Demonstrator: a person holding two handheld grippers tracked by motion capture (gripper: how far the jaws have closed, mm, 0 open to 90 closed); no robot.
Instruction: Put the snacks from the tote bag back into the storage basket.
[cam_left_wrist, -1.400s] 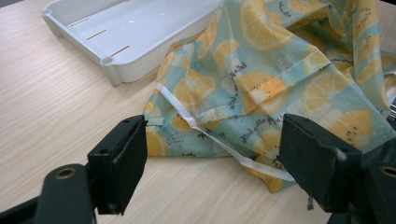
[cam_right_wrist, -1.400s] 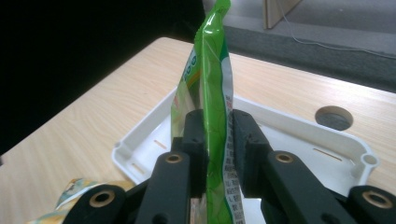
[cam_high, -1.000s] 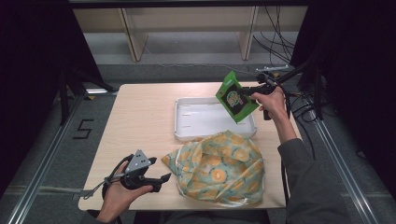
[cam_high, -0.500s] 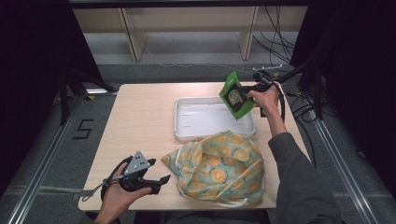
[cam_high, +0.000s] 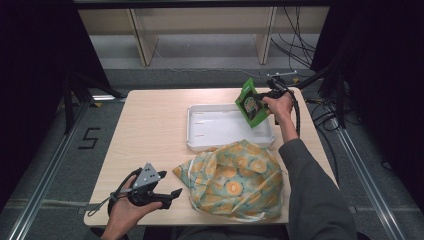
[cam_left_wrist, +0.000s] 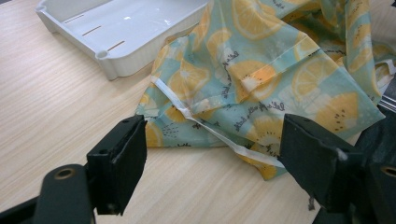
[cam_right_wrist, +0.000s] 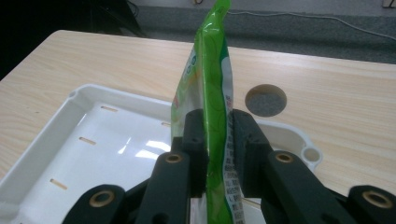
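Right tongs (cam_right_wrist: 218, 140) clamped on green pouch (cam_high: 251, 102) above white tray (cam_high: 200, 142), left tongs (cam_left_wrist: 212, 163) apart beside fruit-print bag (cam_left_wrist: 261, 70)

Bright tabletop, dark surroundings, slight softness

Wooden table (cam_high: 150, 130), black cables (cam_high: 300, 50), perhaps shelving (cam_high: 200, 30).

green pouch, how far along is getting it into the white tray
Done: the right gripper is shut on the green pouch, holding it up over the white tray's right end. In hand: carrying it to the tray. Left: setting it down and letting go. The tray looks empty; the left gripper is open by the fruit-print bag.
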